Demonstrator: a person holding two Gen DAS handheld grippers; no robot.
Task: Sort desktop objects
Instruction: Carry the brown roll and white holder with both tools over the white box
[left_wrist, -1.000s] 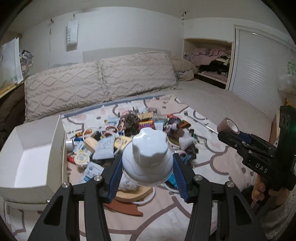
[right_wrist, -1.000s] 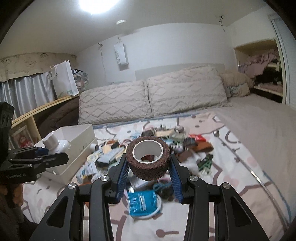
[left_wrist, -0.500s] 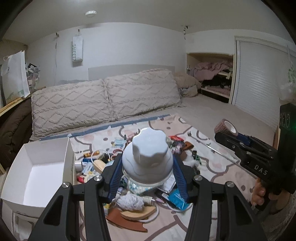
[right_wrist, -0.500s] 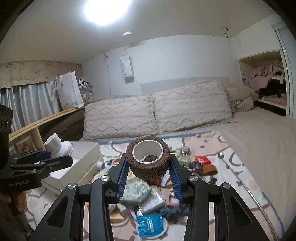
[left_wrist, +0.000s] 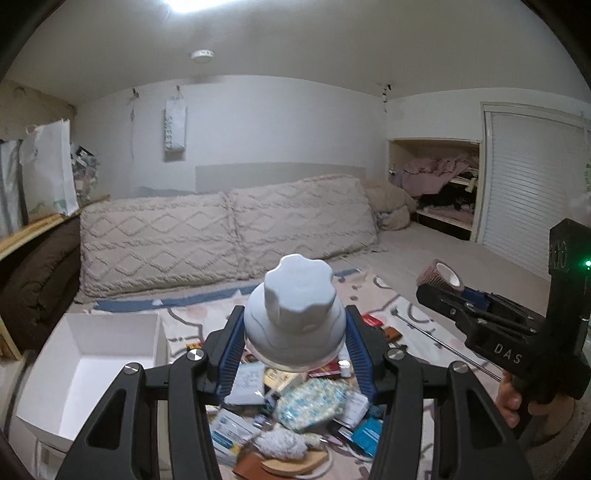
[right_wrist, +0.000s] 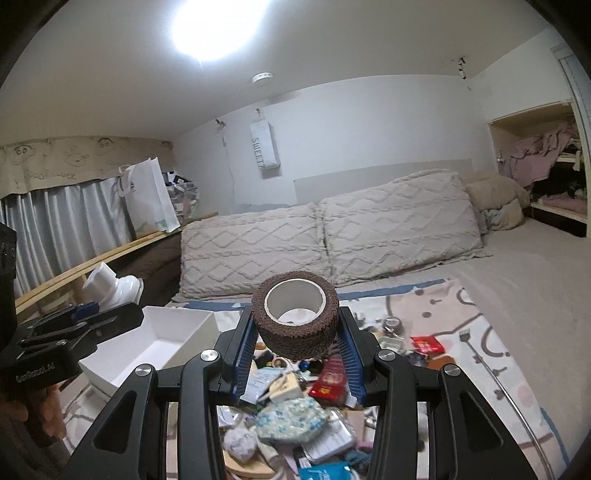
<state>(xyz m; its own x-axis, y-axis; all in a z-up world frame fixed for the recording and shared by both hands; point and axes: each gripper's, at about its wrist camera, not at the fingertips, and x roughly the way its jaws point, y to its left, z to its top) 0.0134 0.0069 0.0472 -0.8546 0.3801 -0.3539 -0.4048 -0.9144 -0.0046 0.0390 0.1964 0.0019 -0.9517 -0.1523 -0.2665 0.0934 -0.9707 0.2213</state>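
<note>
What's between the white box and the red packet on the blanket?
In the right wrist view, the cluttered pile of small items lies between the white box and the red packet.

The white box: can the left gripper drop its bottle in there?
Probably yes. The white box is open-topped and looks empty, nothing stands between it and the left gripper holding the bottle.

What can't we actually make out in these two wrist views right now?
- White bottle, left wrist view: its lower body sits behind the left gripper.
- Pile of small items, right wrist view: the right gripper and brown tape roll cover much of it; most labels are too small to read.
- White box, left wrist view: the near corner is hidden by the gripper arm.
</note>
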